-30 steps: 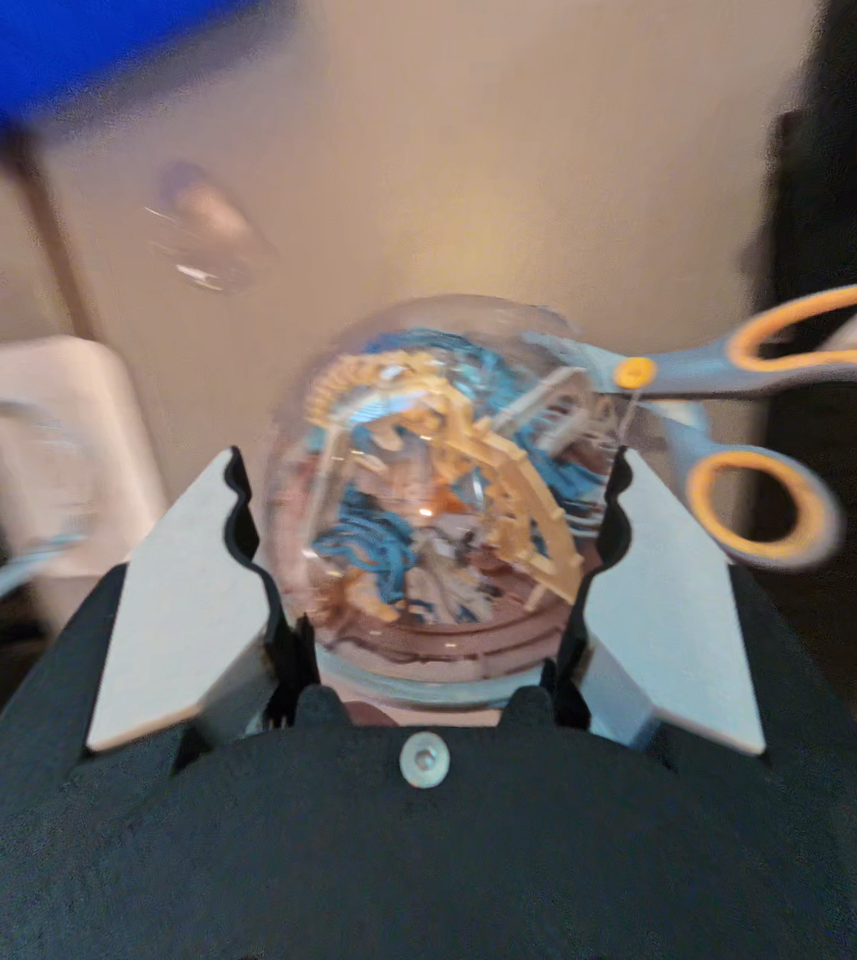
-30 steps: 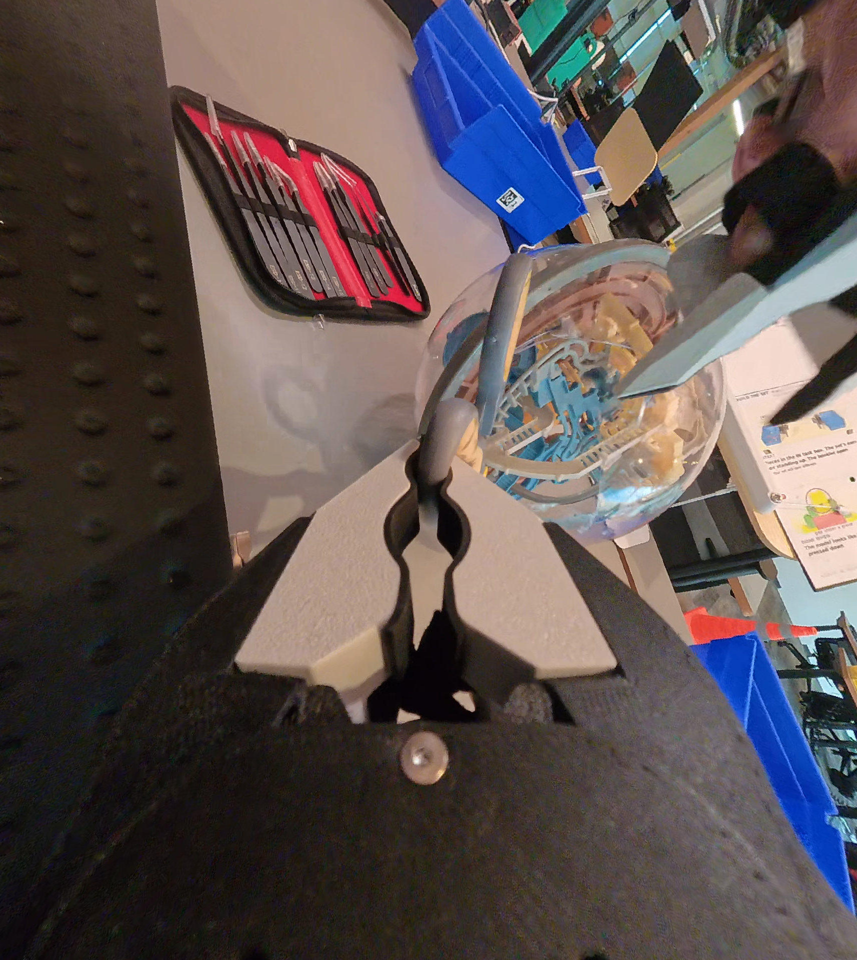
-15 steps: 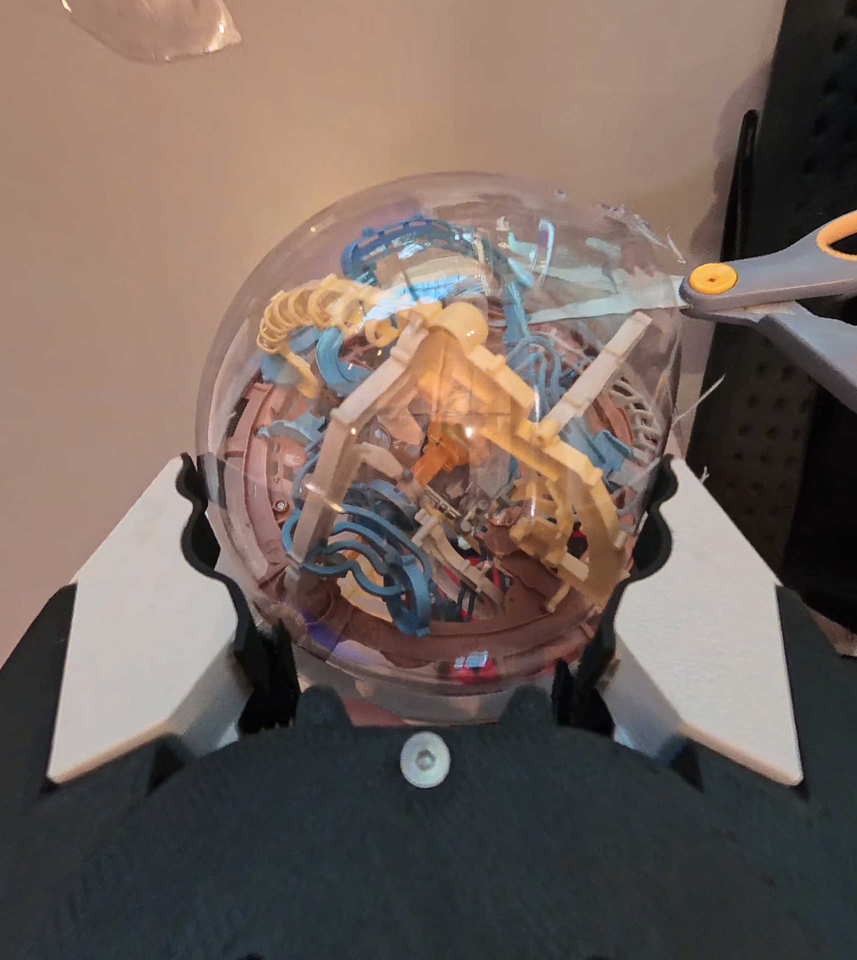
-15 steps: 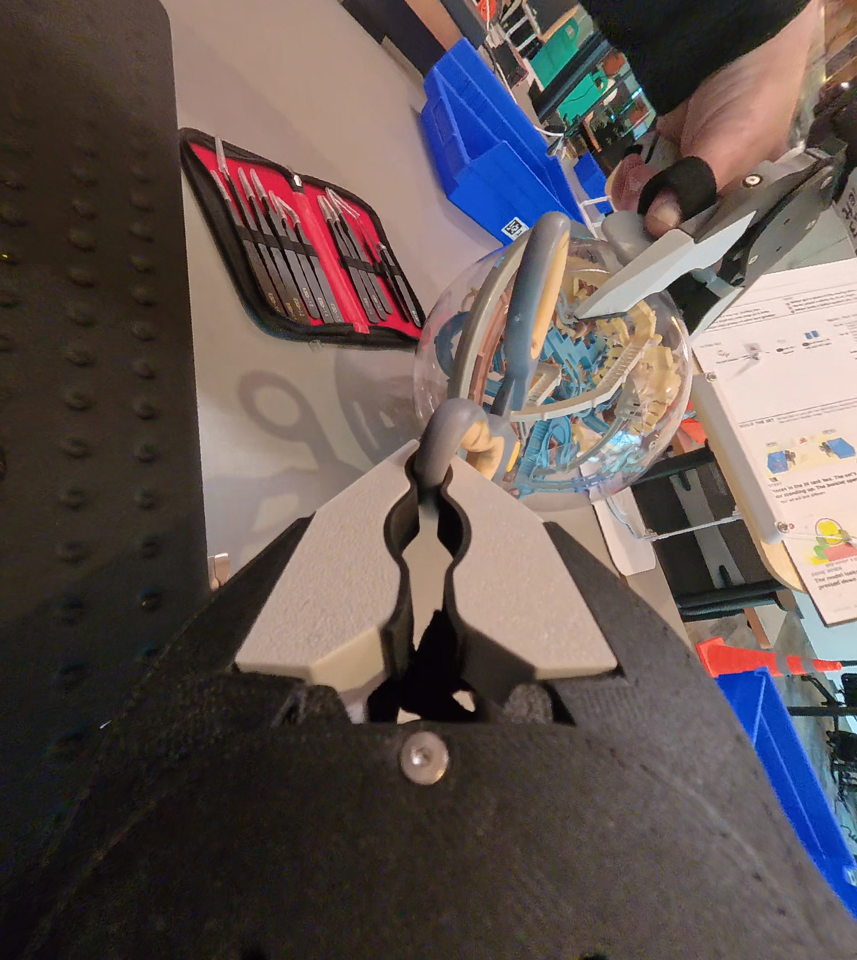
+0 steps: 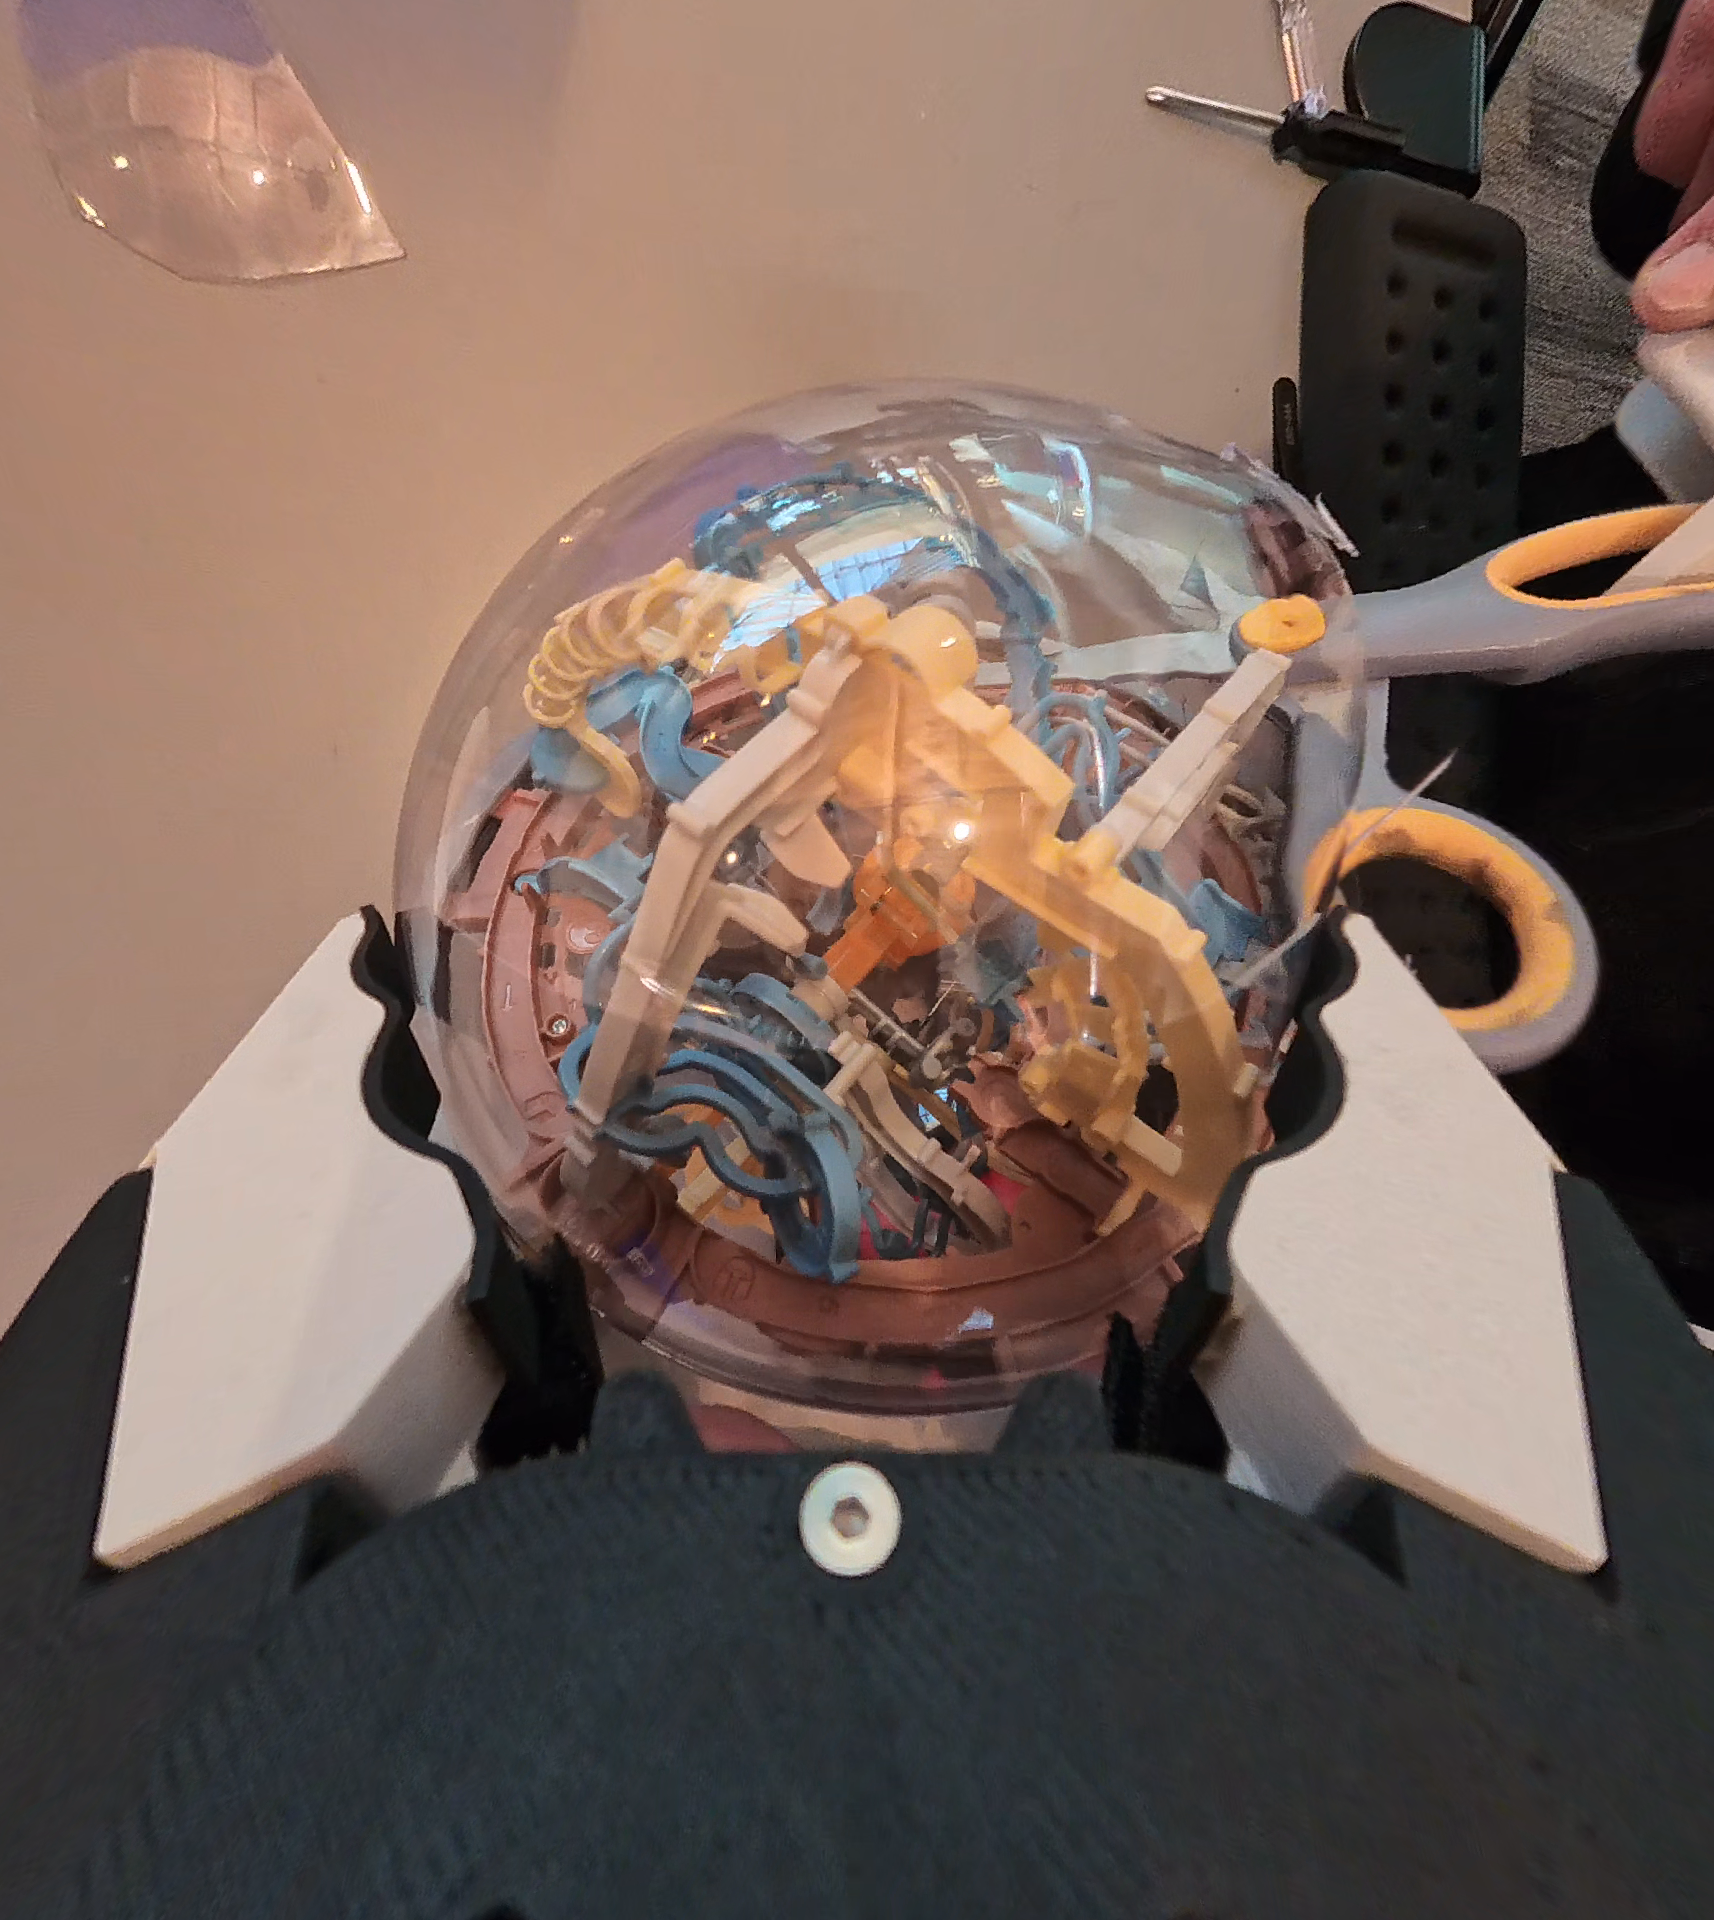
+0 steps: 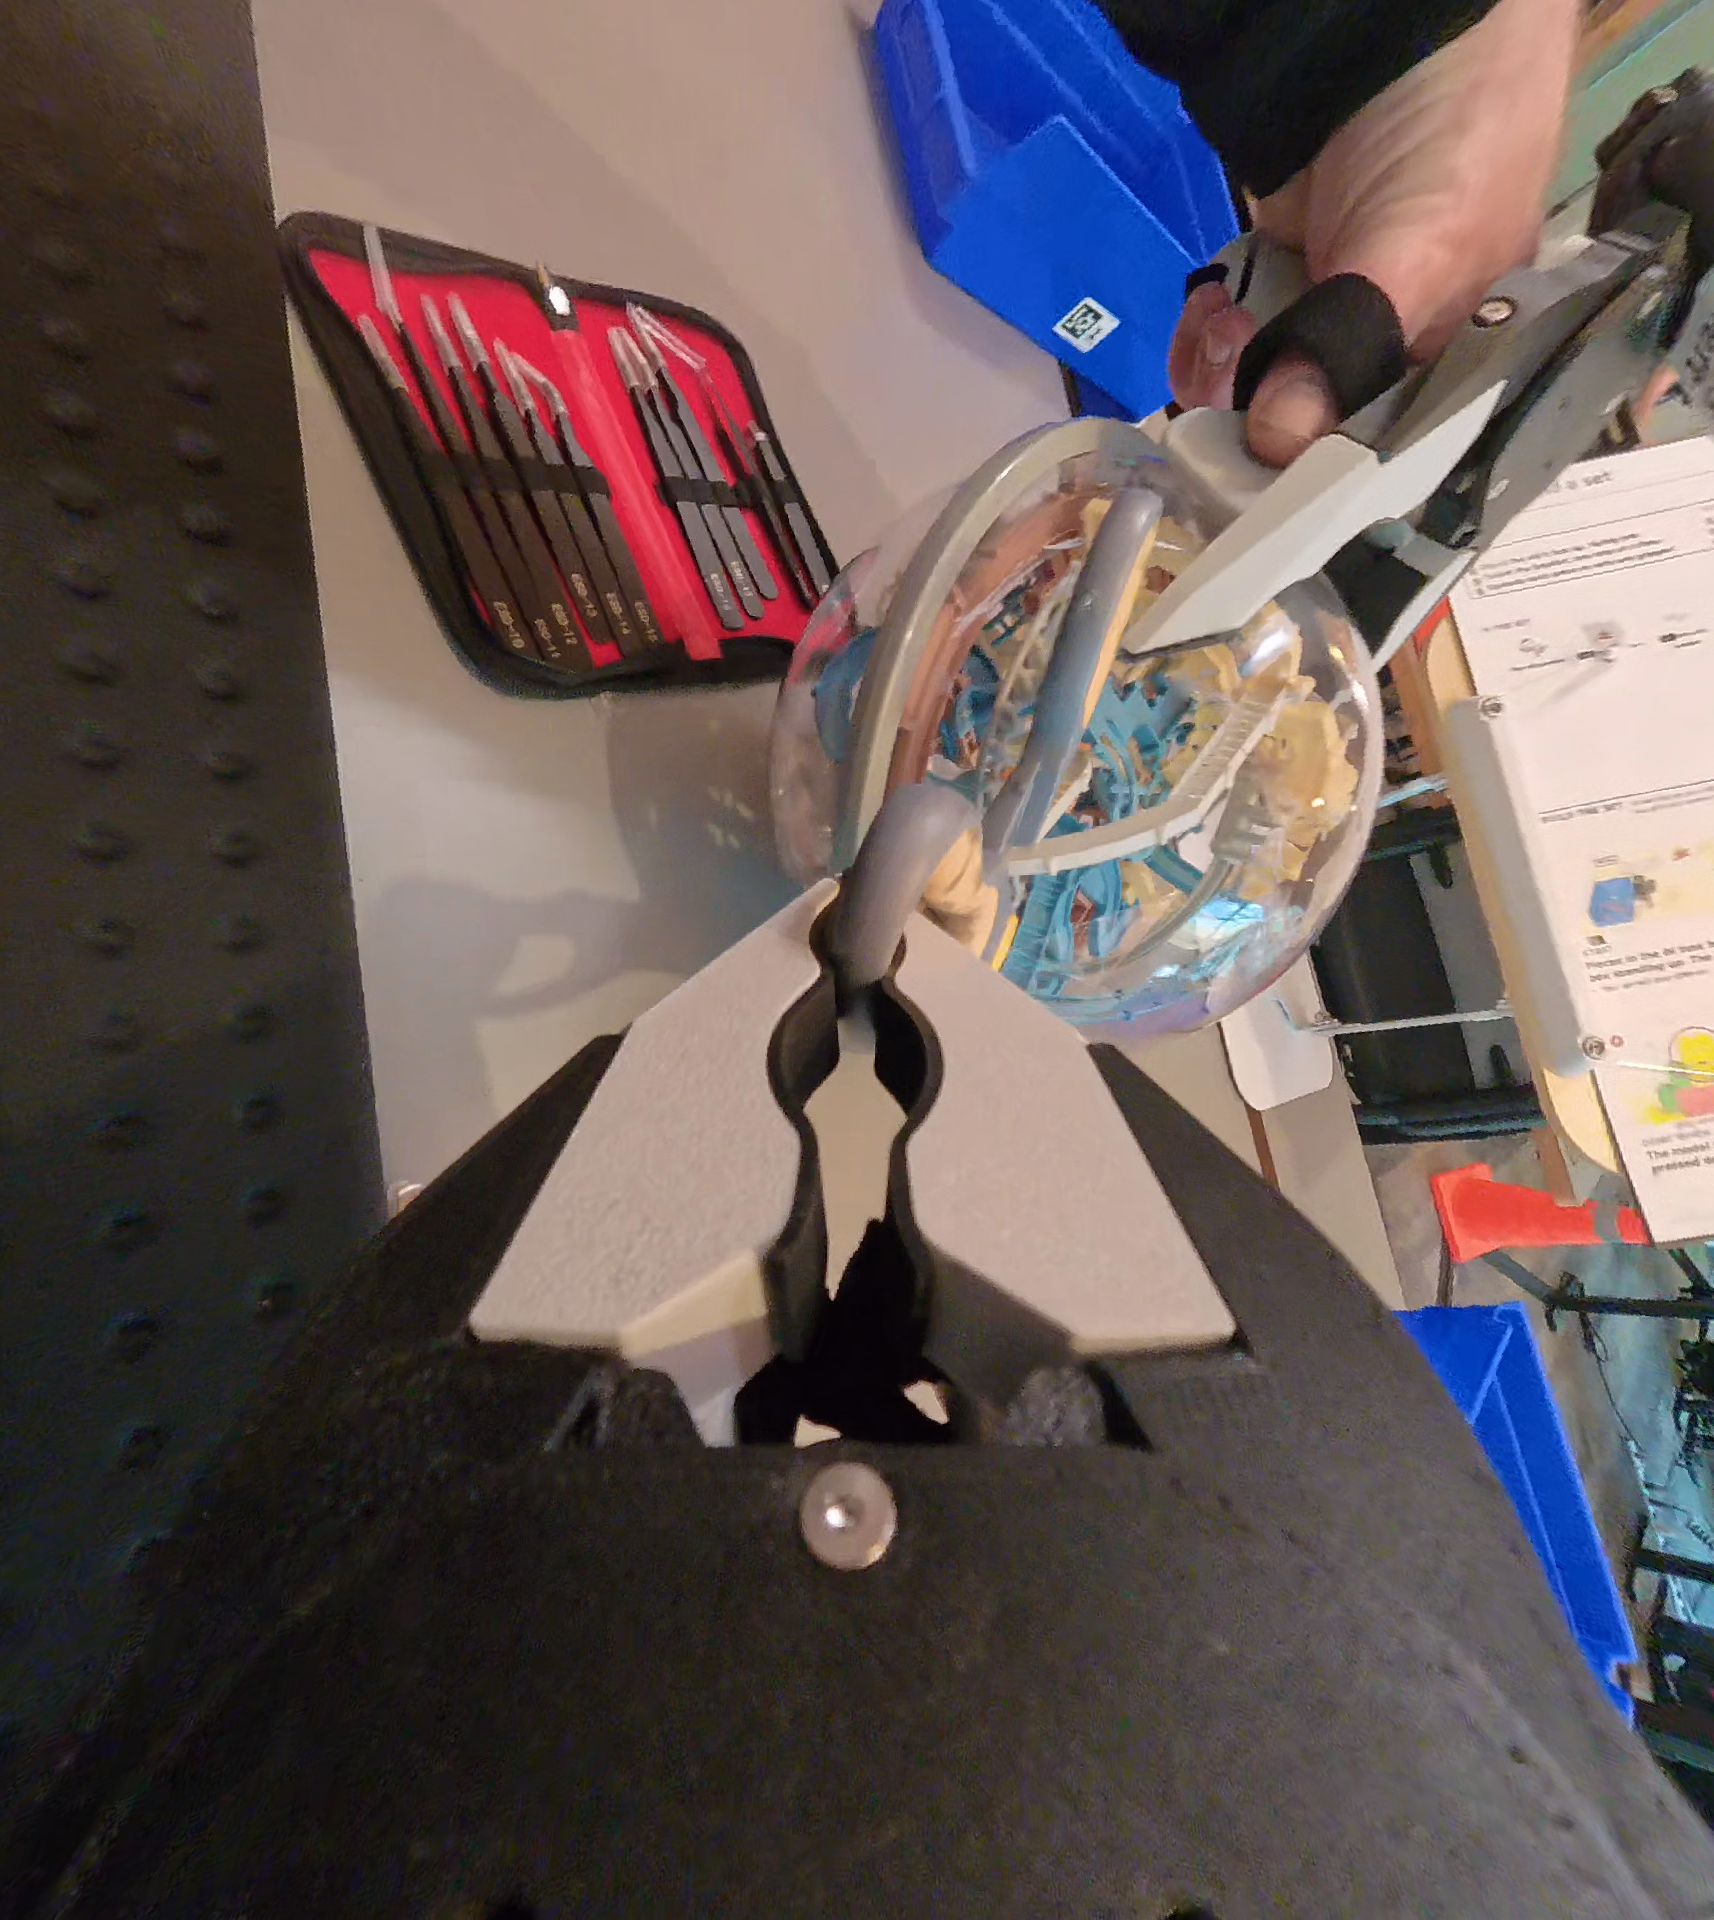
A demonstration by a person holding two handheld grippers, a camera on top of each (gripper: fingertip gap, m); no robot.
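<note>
Between your left gripper's point(image 5: 853, 1023) spread fingers sits the clear maze ball point(image 5: 874, 883), clamped at both sides. Your right gripper point(image 6: 858, 961) pinches the scissors' point(image 6: 894, 862) grey handle; a red tweezer case point(image 6: 562, 468) lies upper left.

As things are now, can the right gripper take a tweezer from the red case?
Probably not: the right gripper is shut on the scissors, whose blades lie against the clear maze ball. The red case lies beyond, unobstructed.

White instruction sheet point(image 6: 1653, 831) carrying printed lines beside coloured diagrams, square code sticker point(image 6: 1088, 324) showing on a blue bin point(image 6: 1029, 177), tiny pale markings running along black tweezers point(image 6: 520, 520) in a red case point(image 6: 614, 457), too small for reading
</note>
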